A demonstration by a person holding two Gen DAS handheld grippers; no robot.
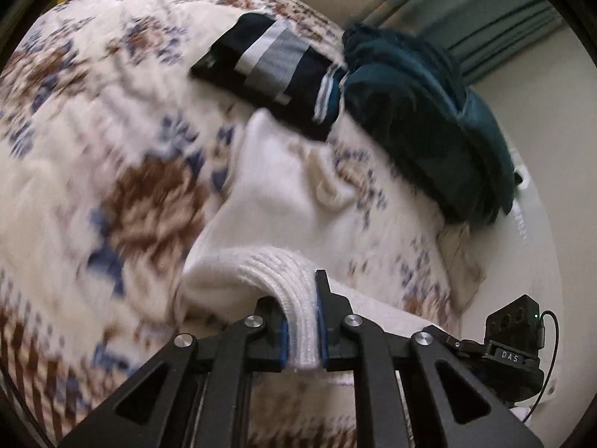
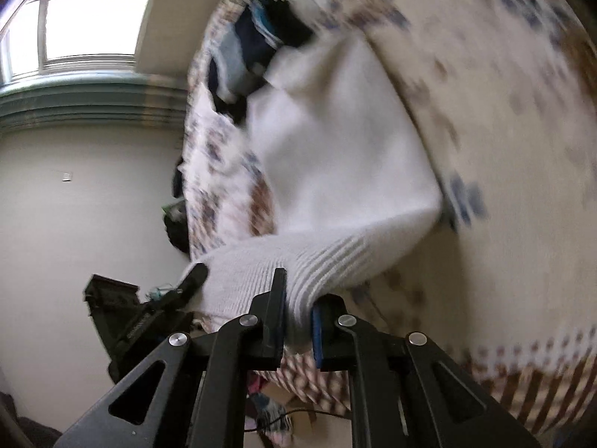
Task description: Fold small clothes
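A white knit garment (image 1: 276, 194) with a ribbed hem lies partly lifted off a patterned blanket (image 1: 93, 149). My left gripper (image 1: 303, 321) is shut on the ribbed hem, which bunches between its blue pads. In the right wrist view the same white garment (image 2: 335, 156) stretches away over the blanket (image 2: 503, 149), and my right gripper (image 2: 298, 317) is shut on another part of its ribbed edge. The left gripper (image 2: 186, 283) shows at the left of that view, clamped on the hem. Both views are blurred.
A folded dark navy garment (image 1: 268, 71) with grey and white stripes lies beyond the white one, beside a crumpled teal cloth (image 1: 429, 130). A curtain (image 1: 485, 18) and pale wall stand behind. A window (image 2: 86, 11) and floor clutter (image 2: 268, 414) show beyond the bed edge.
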